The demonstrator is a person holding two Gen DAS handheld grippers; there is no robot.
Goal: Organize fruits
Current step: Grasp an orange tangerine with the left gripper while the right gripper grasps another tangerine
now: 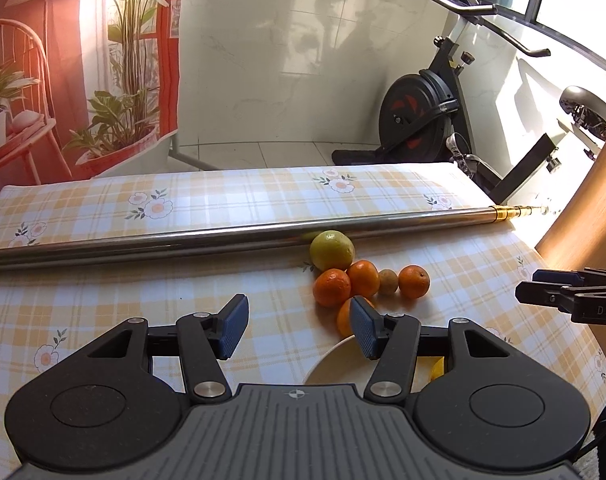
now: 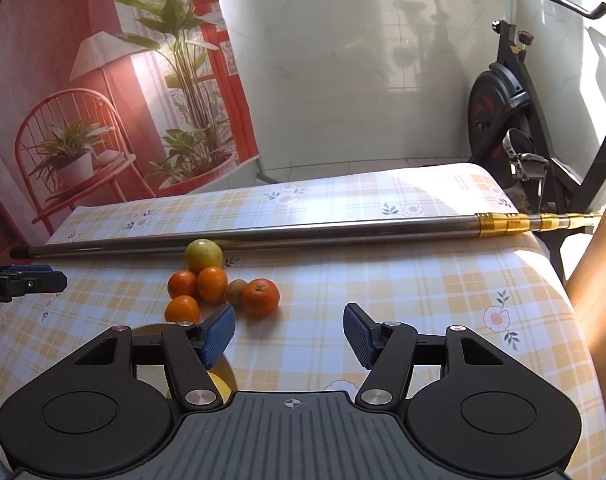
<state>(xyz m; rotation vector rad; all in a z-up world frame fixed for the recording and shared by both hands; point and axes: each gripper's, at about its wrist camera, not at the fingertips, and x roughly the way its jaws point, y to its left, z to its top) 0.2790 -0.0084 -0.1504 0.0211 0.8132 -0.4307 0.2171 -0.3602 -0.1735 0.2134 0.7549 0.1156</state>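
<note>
Both grippers, left gripper (image 1: 299, 330) and right gripper (image 2: 289, 334), wide open, empty, hover before the plate (image 1: 335, 364); oranges (image 1: 331, 287) clustered against the metal pole (image 1: 183, 240), probably stopping rolling.

A white marble-look tiled wall (image 1: 303, 60) fills the back of the room, glossy enough to carry faint reflections. To its left hangs a printed backdrop (image 1: 75, 68) (red walls, a wicker lamp, 1 red chair, potted plants). Pale floor tiles (image 1: 263, 156) show below the wall. At right stands a black exercise bike (image 2: 515, 120) under dark-framed windows (image 1: 563, 0). Strong sunlight falls across the right side, beside a wooden panel (image 1: 583, 216).
</note>
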